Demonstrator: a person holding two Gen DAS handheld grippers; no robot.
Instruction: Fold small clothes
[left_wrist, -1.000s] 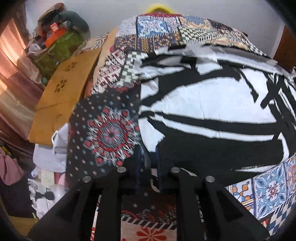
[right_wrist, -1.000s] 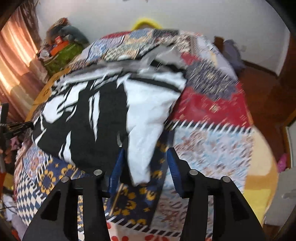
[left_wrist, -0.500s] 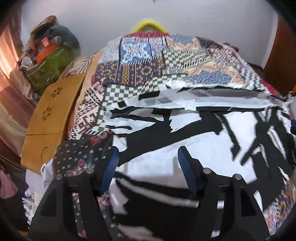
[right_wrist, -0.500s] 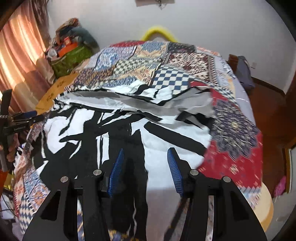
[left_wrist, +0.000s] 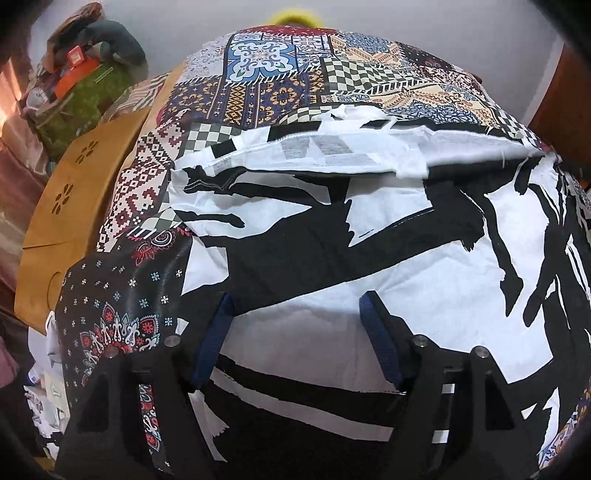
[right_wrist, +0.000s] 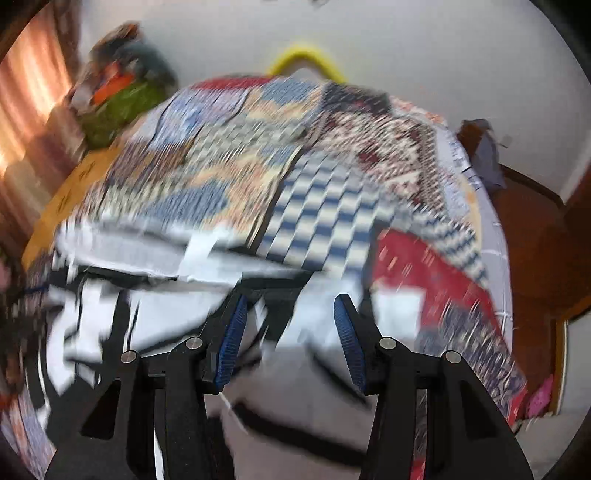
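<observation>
Both tools wide apart, holding nothing: left tool (left_wrist: 295, 317) and right tool (right_wrist: 288, 325) hover just over one black-and-white garment (left_wrist: 388, 258). Garment lies spread flat on the quilted bed (left_wrist: 266, 85), far hem turned back. Right view badly blurred. One green bag (left_wrist: 88, 96) beyond, stuffed with clutter.
</observation>
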